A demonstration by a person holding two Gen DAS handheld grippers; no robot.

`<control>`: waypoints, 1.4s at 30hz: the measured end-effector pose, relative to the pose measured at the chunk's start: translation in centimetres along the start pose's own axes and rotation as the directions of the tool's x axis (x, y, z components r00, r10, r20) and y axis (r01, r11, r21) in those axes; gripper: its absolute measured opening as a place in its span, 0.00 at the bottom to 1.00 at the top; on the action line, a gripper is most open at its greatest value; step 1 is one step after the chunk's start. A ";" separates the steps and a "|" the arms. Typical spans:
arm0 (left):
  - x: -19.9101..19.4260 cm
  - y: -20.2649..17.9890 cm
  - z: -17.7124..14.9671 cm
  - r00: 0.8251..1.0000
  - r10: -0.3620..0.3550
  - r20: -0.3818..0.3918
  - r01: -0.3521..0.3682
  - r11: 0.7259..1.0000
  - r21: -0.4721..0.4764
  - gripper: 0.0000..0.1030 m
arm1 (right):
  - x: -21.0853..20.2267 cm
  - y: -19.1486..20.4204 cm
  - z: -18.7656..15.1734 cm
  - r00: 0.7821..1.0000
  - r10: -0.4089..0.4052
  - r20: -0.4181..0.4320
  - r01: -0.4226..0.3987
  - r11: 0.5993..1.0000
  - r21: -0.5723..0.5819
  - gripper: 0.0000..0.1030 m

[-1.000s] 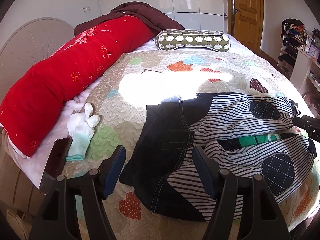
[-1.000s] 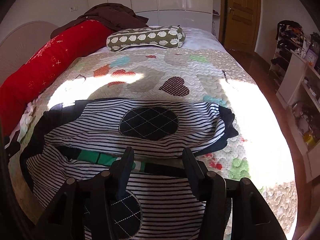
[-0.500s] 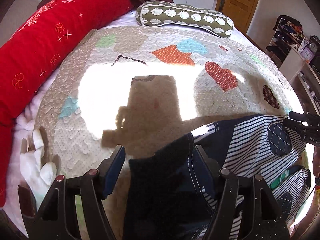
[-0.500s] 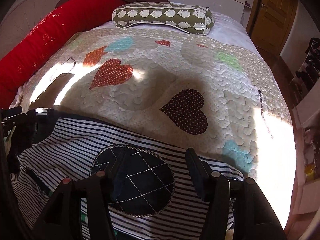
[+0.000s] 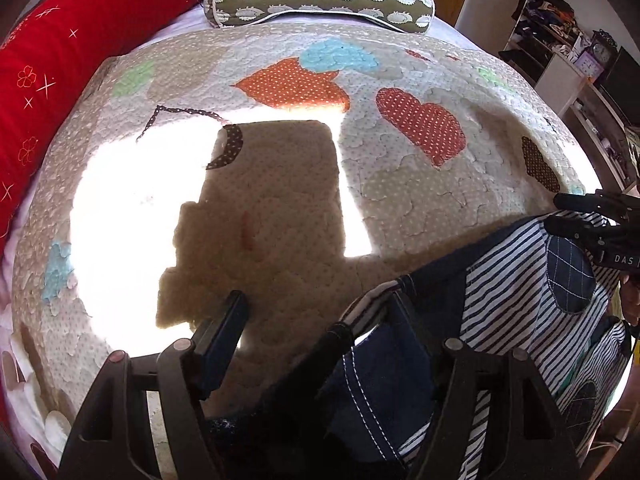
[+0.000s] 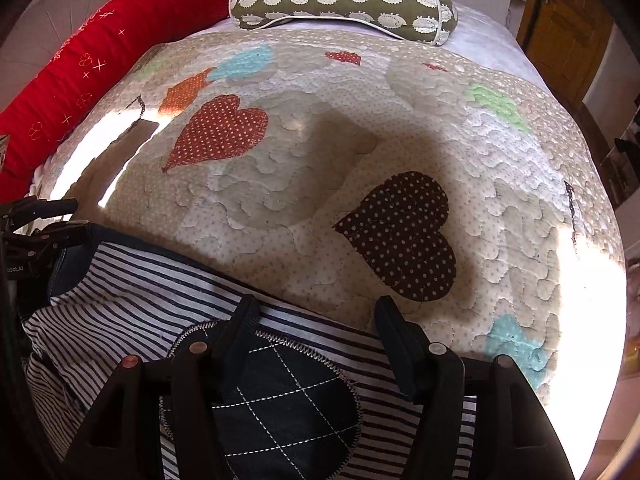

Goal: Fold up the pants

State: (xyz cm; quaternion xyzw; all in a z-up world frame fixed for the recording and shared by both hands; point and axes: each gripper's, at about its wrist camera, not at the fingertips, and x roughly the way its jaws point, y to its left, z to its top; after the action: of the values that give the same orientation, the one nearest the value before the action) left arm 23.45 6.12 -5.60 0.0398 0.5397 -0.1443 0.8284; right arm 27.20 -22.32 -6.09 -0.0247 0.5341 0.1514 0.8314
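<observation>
The pants (image 5: 504, 304) are navy-and-white striped with dark quilted knee patches and a dark denim waist part; they lie on the quilt at the near edge of the bed. My left gripper (image 5: 320, 320) is open, its fingers low over the dark waist end, which lies between and under the jaws. My right gripper (image 6: 316, 328) is open, straddling the far edge of a striped leg (image 6: 132, 304) just above a knee patch (image 6: 272, 400). Each gripper shows at the edge of the other's view: the right one (image 5: 592, 220) and the left one (image 6: 44, 220).
The bed carries a beige quilt with heart patches (image 6: 400, 128). A long red bolster (image 5: 48, 64) runs along the left side, a green patterned pillow (image 6: 340, 2) lies at the far end. Shelves (image 5: 568, 60) and a wooden door (image 6: 568, 28) stand to the right.
Both grippers have moved forward and down toward the far edge of the pants; the quilt now fills more of both views. Both stay open.
</observation>
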 end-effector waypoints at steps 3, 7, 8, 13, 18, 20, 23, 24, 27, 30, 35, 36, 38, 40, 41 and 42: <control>0.0 -0.4 0.0 0.999 -0.036 -0.016 0.037 0.999 0.020 0.31 | 0.2 1.2 -0.4 1.000 0.006 -0.002 -0.006 0.999 -0.050 0.61; -1.3 -1.8 -0.4 1.000 -0.018 0.008 0.017 0.998 0.060 0.04 | -0.5 2.9 -0.9 1.000 -0.008 0.000 0.008 0.996 -0.093 0.07; -1.9 -2.1 -0.5 1.000 -0.005 0.024 0.004 0.998 0.063 0.04 | -1.1 3.0 -0.9 1.000 -0.018 0.017 0.019 0.996 -0.086 0.06; -7.5 -3.0 -1.7 0.990 -0.011 0.139 0.006 0.999 0.036 0.04 | -6.6 3.8 -2.8 0.992 -0.016 0.123 0.023 0.998 -0.054 0.06; -14.1 -5.0 -6.1 0.963 0.006 0.271 -0.024 0.998 0.063 0.04 | -12.0 6.4 -7.2 0.978 -0.011 0.210 0.030 0.996 -0.088 0.06; -16.0 -5.4 -8.3 0.952 0.005 0.305 -0.022 0.998 0.055 0.04 | -13.3 7.6 -9.5 0.974 0.004 0.225 0.019 0.995 -0.098 0.06; -17.5 -5.9 -12.1 0.941 0.021 0.339 -0.037 0.999 0.040 0.04 | -14.1 8.9 -13.6 0.974 0.050 0.223 -0.029 0.995 -0.095 0.06; -17.6 -6.0 -13.4 0.940 0.031 0.339 -0.045 0.998 0.032 0.04 | -13.8 9.4 -14.9 0.975 0.064 0.215 -0.045 0.995 -0.091 0.06; -15.8 -6.1 -17.2 0.956 0.052 0.290 -0.054 0.999 -0.001 0.08 | -11.6 9.9 -18.5 0.982 0.076 0.172 -0.066 0.996 -0.059 0.08; -12.2 -5.6 -19.9 0.970 0.157 0.183 -0.155 0.988 -0.026 0.17 | -9.8 9.1 -21.0 0.989 0.086 0.120 -0.089 0.996 0.019 0.12; -13.8 -4.5 -22.5 0.985 0.082 0.149 -0.076 0.996 -0.040 0.19 | -13.6 7.0 -22.4 0.979 -0.010 0.204 -0.014 0.993 0.116 0.17; -15.0 -4.2 -22.6 0.984 0.055 0.169 -0.047 0.998 -0.051 0.19 | -14.7 6.6 -22.3 0.972 -0.051 0.229 0.021 0.991 0.134 0.18; -17.4 -3.7 -22.4 0.974 -0.008 0.225 0.026 0.997 -0.078 0.20 | -16.2 5.8 -21.7 0.953 -0.121 0.278 0.073 0.981 0.178 0.20; -19.1 -3.4 -21.4 0.957 -0.054 0.283 0.087 0.991 -0.104 0.31 | -16.4 6.0 -20.2 0.941 -0.171 0.291 0.116 0.974 0.196 0.22; -19.4 -3.5 -20.8 0.951 -0.058 0.305 0.097 0.989 -0.116 0.44 | -16.0 6.3 -19.1 0.939 -0.201 0.280 0.146 0.968 0.206 0.30; -19.3 -3.7 -20.0 0.947 -0.036 0.319 0.082 0.988 -0.132 0.54 | -15.4 6.7 -18.1 0.936 -0.220 0.276 0.163 0.963 0.213 0.37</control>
State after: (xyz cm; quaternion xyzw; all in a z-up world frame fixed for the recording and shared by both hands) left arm -2.55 10.80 3.95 -0.0597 0.4100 -0.1345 0.9001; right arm 3.50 -23.01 0.73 0.0244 0.4100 0.0205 0.9115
